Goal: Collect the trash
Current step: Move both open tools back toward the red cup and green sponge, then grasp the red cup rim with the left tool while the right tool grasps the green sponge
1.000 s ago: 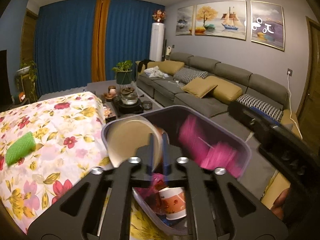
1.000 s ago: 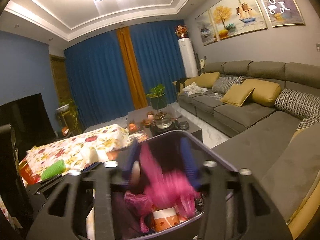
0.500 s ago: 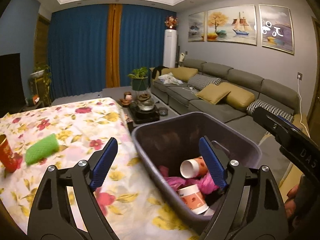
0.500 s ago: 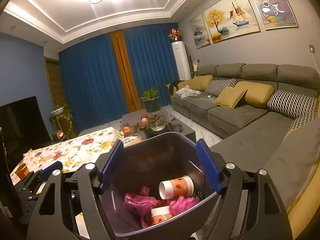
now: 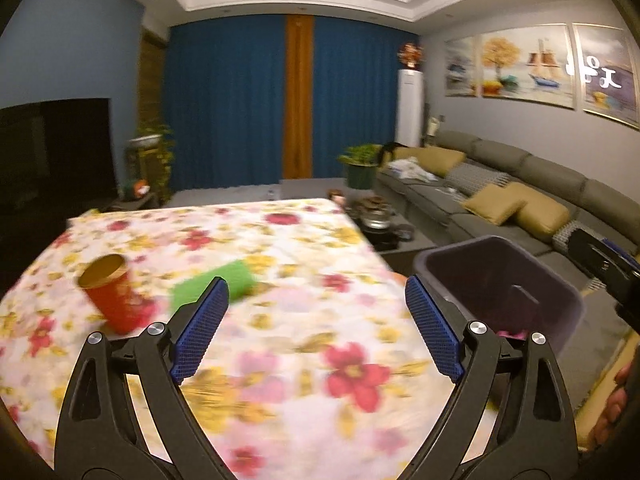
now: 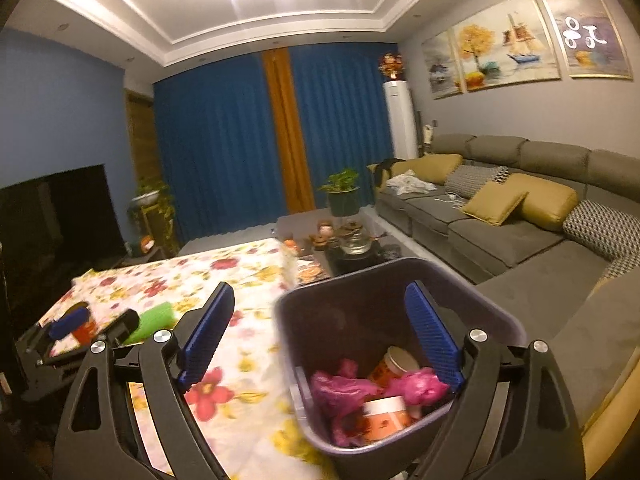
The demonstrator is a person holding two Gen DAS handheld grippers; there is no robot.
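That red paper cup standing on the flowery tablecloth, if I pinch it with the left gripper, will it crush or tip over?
The red paper cup looks like thin paper with an open top, so a hard pinch would probably dent it. It appears empty and light, so a sideways nudge could tip it and let it roll. The left gripper is open, wide enough to straddle it.

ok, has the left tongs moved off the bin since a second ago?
Yes. The left tongs swung left: the dark purple plastic bin now sits at the view's right edge, with the floral-cloth table, red paper cup and green sponge ahead.
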